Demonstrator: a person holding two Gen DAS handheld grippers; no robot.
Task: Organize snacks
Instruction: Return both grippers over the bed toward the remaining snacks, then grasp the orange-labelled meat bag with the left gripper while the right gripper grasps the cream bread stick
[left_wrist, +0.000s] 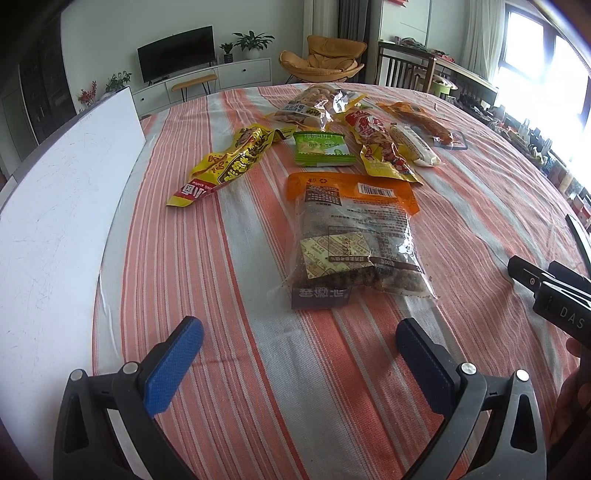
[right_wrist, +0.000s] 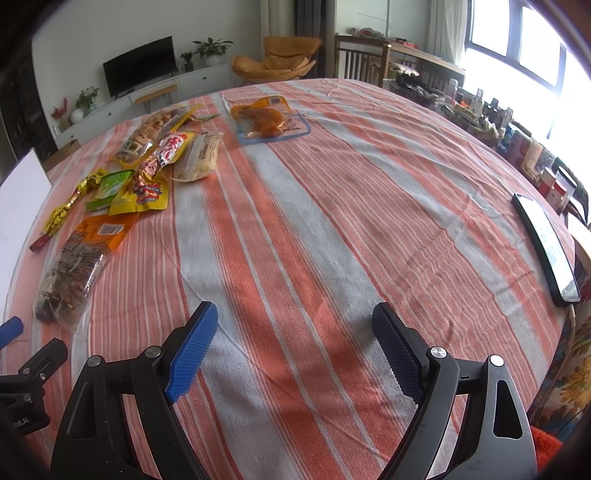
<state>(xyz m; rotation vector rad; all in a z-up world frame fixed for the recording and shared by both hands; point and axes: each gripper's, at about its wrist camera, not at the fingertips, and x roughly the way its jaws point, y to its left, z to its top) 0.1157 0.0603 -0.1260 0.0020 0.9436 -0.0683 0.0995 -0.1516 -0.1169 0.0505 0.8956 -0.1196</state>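
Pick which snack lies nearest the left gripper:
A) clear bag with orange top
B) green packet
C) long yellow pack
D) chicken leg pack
A: the clear bag with orange top lies just ahead of the open left gripper, while the other snacks sit farther back on the striped cloth.

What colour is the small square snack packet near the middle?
Green packet with white print, clearest in the left wrist view.

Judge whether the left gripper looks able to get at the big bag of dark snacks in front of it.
Probably yes. The left gripper has its jaws open, the bag lies flat just ahead on the tablecloth, and nothing sits between them.
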